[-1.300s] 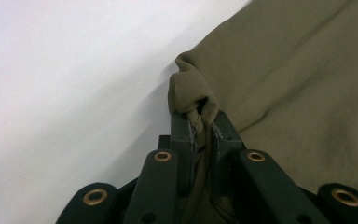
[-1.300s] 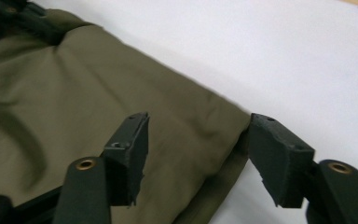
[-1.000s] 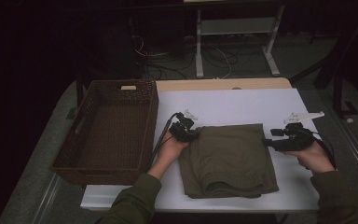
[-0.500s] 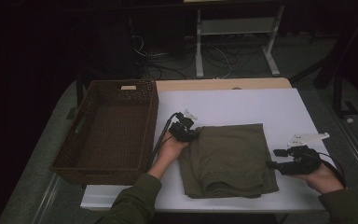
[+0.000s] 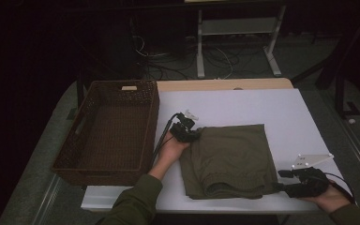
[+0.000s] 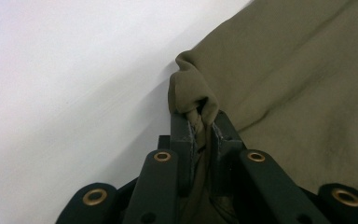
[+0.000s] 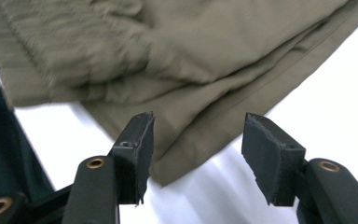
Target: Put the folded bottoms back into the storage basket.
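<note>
While the olive-green folded cloth garment (image 5: 227, 161) lies flat on the white table top (image 5: 243, 110), just right of the dark brown woven wicker basket (image 5: 108, 129), the job looks abt half done: folding seems finished, but the basket is bare inside, so the lift & transfer are prob. still left. Left gripper (image 5: 189, 133) sits at the garment's far-left corner, nearest the basket; in the left gripper view its jaws are pinched tight on a bunched bit of that corner (image 6: 193, 100). Left forearm runs up from the near edge, hand low on the table. Right gripper (image 5: 288, 182) is at the garment's near-right corner, farthest from the basket, pointing in at it. Its jaws have just been closing but are only mid-width, the hem corner (image 7: 177, 161) betw. them, pads not pressing yet.
</note>
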Tool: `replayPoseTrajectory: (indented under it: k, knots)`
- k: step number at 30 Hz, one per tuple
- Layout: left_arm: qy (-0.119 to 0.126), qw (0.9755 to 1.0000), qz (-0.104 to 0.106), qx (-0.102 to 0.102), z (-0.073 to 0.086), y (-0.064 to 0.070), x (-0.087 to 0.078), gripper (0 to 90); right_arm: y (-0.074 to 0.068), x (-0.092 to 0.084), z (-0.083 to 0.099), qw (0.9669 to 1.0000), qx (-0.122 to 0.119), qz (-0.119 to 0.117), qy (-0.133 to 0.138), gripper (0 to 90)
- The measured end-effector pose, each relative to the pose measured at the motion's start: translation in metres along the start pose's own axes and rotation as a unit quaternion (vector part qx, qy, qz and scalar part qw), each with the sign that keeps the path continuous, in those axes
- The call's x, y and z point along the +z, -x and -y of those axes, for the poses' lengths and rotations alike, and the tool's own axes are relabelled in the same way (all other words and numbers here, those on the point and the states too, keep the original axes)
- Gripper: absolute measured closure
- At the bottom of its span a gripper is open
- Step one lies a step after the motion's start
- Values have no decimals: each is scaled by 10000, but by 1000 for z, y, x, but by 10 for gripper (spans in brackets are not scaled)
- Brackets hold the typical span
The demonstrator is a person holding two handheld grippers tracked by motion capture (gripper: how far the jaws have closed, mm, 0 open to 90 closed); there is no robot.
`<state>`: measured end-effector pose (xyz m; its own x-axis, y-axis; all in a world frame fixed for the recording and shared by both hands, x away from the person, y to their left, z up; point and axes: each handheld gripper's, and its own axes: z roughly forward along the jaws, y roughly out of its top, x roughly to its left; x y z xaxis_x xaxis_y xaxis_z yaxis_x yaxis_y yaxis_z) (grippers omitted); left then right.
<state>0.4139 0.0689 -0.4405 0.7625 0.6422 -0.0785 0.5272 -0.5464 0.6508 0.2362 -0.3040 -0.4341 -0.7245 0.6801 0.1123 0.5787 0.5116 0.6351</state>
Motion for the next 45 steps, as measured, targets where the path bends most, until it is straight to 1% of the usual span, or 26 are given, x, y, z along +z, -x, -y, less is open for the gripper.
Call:
replayPoseTrajectory:
  k: [3, 4, 6, 8, 11, 14, 15, 18, 20, 22, 27, 29, 31, 34, 36, 38, 42, 45]
  knots:
    - [2, 10000, -1, -1, 0, 0, 0, 815, -7, 1, 5, 9999, -92, -35, -110, 440]
    - [1, 10000, 1, -3, 0, 0, 0, 815, -8, 2, 7, 9998, -163, -31, -143, 441]
    - [2, 10000, 2, -9, 0, 0, 0, 815, -11, 4, 9, 9995, -219, -67, -221, 445]
    - [3, 10000, 5, -9, 0, 0, 0, 815, -11, 4, 9, 9994, -279, -41, -209, 464]
    - [4, 10000, 8, -12, 0, 0, 0, 815, -11, 5, 9, 9993, -336, -29, -186, 468]
    - [5, 10000, 6, -14, 0, 0, 0, 815, -13, 7, 9, 9990, -407, 41, -160, 483]
    - [4, 10000, 6, -12, 0, 0, 0, 814, -14, 8, 9, 9987, -475, 88, -140, 501]
    - [0, 10000, 13, -17, 0, -1, 0, 814, -16, 9, 9, 9982, -586, 94, -101, 558]
    - [-2, 10000, 15, -20, 0, -1, 0, 814, -17, 9, 8, 9980, -625, 51, -38, 641]
    - [-2, 10000, 18, -21, 0, -1, 0, 814, -19, 11, 7, 9975, -699, 37, -39, 691]
    - [-1, 10000, 11, -30, 0, 0, 0, 815, -19, 12, 4, 9971, -762, -7, -30, 815]
    - [4, 10000, 18, -52, 0, -1, 0, 814, -19, 14, 1, 9966, -819, 12, -29, 840]
    - [31, 9999, 34, -116, 1, -1, 0, 815, -18, 15, 0, 9967, -812, -12, -18, 845]
    - [91, 9998, 44, -199, 1, -1, -1, 817, -16, 15, 1, 9974, -717, -71, 13, 851]
    - [152, 9995, 64, -256, 1, -1, -2, 818, -15, 14, -1, 9978, -640, -118, 88, 852]
    - [208, 9994, 75, -248, 1, 0, -5, 819, -14, 13, -3, 9978, -620, -164, 188, 852]
    - [427, 9985, 139, -318, -1, 2, -13, 820, -13, 11, -8, 9973, -633, -206, 313, 853]
    - [609, 9972, 242, -355, -3, 3, -19, 820, -12, 9, -13, 9967, -623, -239, 457, 853]
